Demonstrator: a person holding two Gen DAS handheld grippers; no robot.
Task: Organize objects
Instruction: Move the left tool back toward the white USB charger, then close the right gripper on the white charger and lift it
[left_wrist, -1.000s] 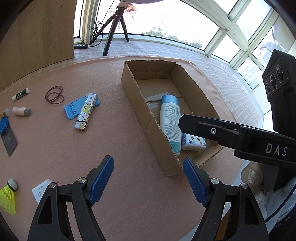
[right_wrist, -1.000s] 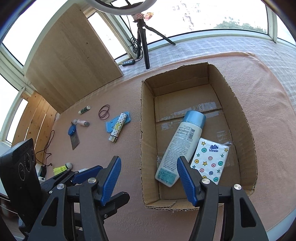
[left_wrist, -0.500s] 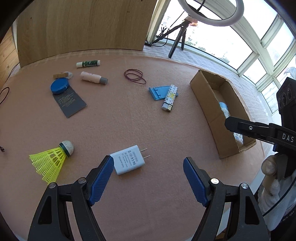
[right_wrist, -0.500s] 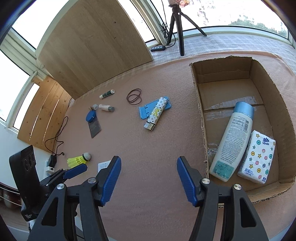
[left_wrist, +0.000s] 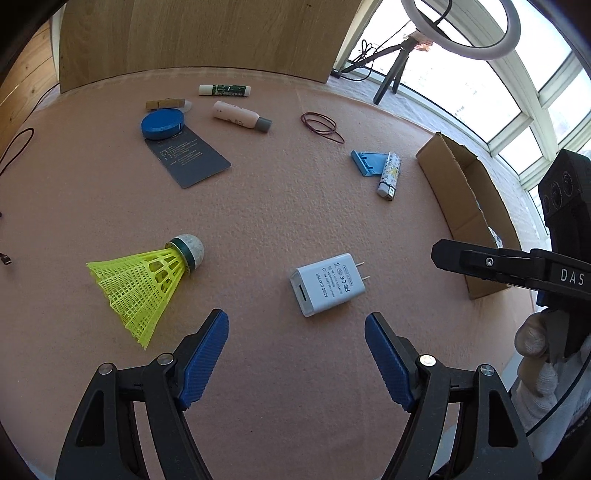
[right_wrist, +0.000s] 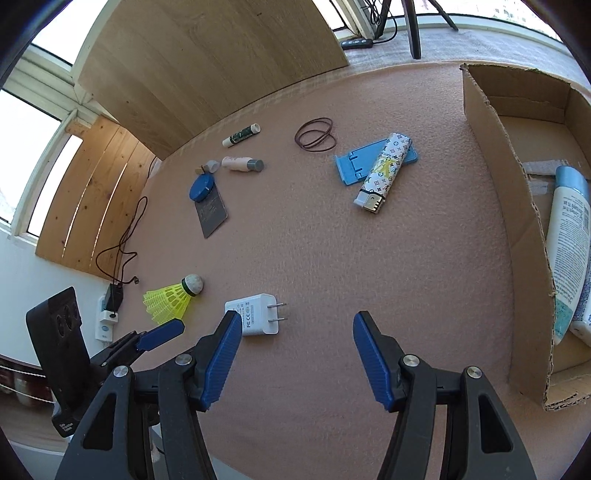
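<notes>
My left gripper (left_wrist: 295, 332) is open and empty, hovering just short of a white plug adapter (left_wrist: 327, 283) that lies flat on the pink mat. A yellow shuttlecock (left_wrist: 147, 277) lies to its left. My right gripper (right_wrist: 293, 332) is open and empty over the mat, with the adapter (right_wrist: 255, 314) by its left finger. The cardboard box (right_wrist: 517, 236) stands at the right and holds a white bottle (right_wrist: 565, 240); the box (left_wrist: 465, 206) also shows in the left wrist view. A patterned lighter (right_wrist: 384, 173) lies across a blue stand (right_wrist: 354, 166).
Further back on the mat lie rubber bands (left_wrist: 321, 123), a small pink tube (left_wrist: 240, 116), a lip balm (left_wrist: 223, 89), a blue round tin (left_wrist: 162, 123) on a dark card (left_wrist: 192, 158), and a wooden clip (left_wrist: 164, 104). A wooden board (left_wrist: 203, 33) and a tripod (left_wrist: 391, 70) stand behind.
Both grippers have swung left, away from the box. The left one has come down closer to the adapter and shuttlecock. Both stay open and empty.
</notes>
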